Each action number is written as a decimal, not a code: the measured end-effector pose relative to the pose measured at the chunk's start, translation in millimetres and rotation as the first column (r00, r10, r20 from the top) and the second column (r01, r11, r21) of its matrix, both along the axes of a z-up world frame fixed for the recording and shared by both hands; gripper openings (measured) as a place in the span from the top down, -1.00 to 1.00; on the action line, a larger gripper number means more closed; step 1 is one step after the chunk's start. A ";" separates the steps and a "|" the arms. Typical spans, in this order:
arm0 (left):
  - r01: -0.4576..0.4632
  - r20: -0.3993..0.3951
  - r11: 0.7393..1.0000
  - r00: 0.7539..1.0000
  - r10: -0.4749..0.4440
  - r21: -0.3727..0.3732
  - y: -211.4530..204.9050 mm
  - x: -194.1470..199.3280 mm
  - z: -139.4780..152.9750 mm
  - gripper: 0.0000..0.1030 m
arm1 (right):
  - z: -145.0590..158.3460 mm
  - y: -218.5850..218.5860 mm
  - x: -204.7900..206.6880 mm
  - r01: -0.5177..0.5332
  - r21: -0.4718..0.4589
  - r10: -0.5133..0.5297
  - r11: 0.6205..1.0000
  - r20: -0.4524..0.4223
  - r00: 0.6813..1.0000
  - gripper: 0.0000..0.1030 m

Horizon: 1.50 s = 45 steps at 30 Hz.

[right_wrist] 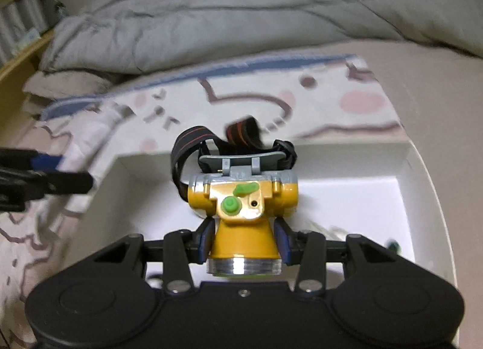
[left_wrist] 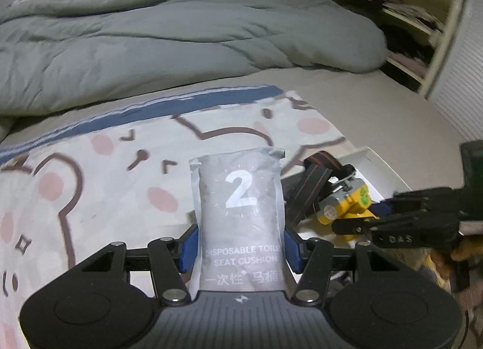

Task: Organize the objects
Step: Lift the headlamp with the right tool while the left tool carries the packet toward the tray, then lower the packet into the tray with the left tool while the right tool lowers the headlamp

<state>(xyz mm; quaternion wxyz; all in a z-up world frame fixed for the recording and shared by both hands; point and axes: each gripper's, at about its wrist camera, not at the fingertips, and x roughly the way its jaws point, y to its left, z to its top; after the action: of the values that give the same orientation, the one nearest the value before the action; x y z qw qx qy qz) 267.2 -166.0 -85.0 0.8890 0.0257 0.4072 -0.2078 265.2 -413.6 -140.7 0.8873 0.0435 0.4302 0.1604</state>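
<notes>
My left gripper (left_wrist: 241, 246) is shut on a grey packet (left_wrist: 240, 213) marked "2" and "disposable toilet seat cushion", held upright above the bear-print cloth (left_wrist: 90, 168). My right gripper (right_wrist: 244, 243) is shut on a yellow headlamp (right_wrist: 243, 207) with green buttons and a black strap (right_wrist: 187, 143), held over the open white box (right_wrist: 422, 198). In the left wrist view the headlamp (left_wrist: 347, 204) and the right gripper (left_wrist: 392, 222) show at the right, beside the box (left_wrist: 371, 164). The left gripper's fingers (right_wrist: 60, 181) show at the left edge of the right wrist view.
A rumpled grey duvet (left_wrist: 151, 47) lies across the back of the bed. Open shelves with clothes (left_wrist: 407, 32) stand at the far right. A small dark item (right_wrist: 392, 244) lies in the box at its right side.
</notes>
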 end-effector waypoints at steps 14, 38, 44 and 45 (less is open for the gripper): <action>0.280 -0.025 0.949 0.960 -0.279 0.145 -74.1 12.4 -28.4 -0.11 | -3.8 -46.2 -4.7 0.172 -0.010 -0.172 0.985 -0.015 0.985 0.15; 0.380 -0.133 0.892 0.925 -0.357 0.247 -88.0 21.7 -58.9 -0.58 | 7.2 -53.9 -3.7 0.218 0.077 -0.217 0.973 -0.021 0.976 0.08; 0.318 -0.127 0.929 0.946 -0.298 0.188 -75.8 18.2 -41.8 -0.58 | 31.3 -46.5 -11.6 0.185 0.085 -0.187 0.979 0.014 0.982 0.01; 0.309 -0.123 0.934 0.949 -0.290 0.178 -73.8 15.4 -37.9 -0.58 | 33.4 -43.0 -13.6 0.173 0.068 -0.175 0.983 0.015 0.984 0.00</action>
<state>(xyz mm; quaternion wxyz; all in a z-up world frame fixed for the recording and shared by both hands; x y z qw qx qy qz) 282.6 -239.8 -122.9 0.8198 0.1645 0.4585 -0.3011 251.6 -456.6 -107.3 0.9005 0.1085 0.4098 0.0968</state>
